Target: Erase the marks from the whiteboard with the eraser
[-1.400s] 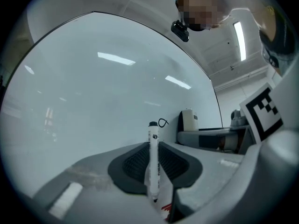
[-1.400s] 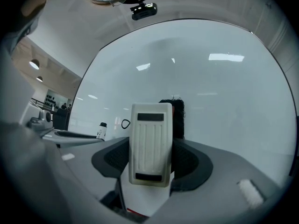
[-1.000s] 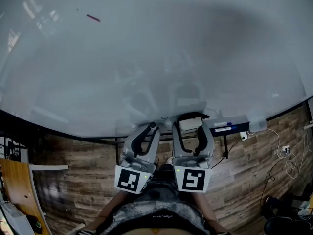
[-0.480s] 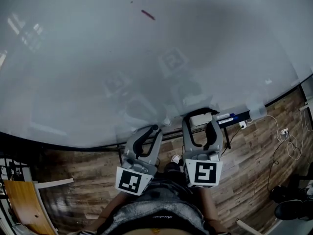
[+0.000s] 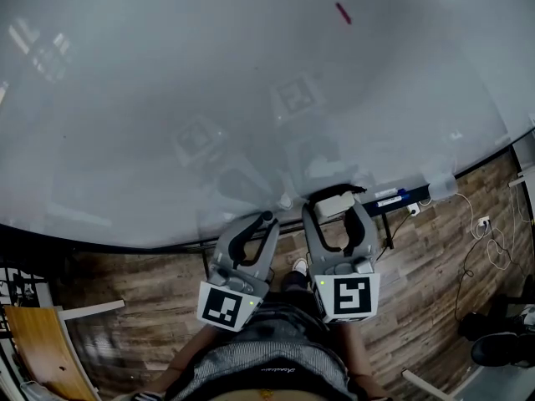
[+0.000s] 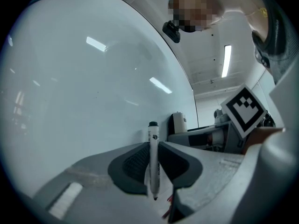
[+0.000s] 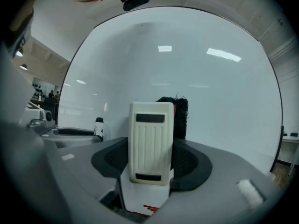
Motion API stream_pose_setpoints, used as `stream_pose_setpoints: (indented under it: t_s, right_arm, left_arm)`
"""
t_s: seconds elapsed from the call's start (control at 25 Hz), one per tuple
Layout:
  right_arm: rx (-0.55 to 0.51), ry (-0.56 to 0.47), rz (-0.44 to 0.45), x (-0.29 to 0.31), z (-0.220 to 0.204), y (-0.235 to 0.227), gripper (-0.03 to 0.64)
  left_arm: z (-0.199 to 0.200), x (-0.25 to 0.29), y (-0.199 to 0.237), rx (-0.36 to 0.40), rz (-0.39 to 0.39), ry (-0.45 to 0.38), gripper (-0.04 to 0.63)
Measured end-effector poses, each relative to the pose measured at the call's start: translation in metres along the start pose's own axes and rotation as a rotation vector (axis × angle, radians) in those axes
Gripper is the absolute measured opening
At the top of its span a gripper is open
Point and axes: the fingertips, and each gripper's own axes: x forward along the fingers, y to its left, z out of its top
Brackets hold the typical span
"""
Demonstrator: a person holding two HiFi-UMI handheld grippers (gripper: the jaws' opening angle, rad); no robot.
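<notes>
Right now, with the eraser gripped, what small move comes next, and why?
Probably lift the right hand-held gripper up the whiteboard toward the red mark: its jaws hold the eraser, which sits low, far below that mark.

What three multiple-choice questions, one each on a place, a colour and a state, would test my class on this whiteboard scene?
1. Where is the red mark on the whiteboard in the head view?
A) near the top, right of middle
B) bottom left corner
C) touching the bottom edge

2. What colour is the eraser body?
A) blue
B) white
C) green

3. What is the left gripper doing?
A) open, empty
B) shut on the eraser
C) shut on a pen

Answers:
1 A, the mark sits high on the board.
2 B, the right gripper view shows its white casing.
3 C, the fingers press the pen's sides.
</notes>
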Motion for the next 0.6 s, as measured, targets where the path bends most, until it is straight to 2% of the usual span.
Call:
stream_pose_setpoints:
  t_s: [0.6]
  right_arm:
    - [-0.046,-0.035,0.087,-0.006,0.015,0.016,0.258]
  left_arm:
    - [-0.004,-0.003,-0.002,-0.013,0.061,0.007,0.075]
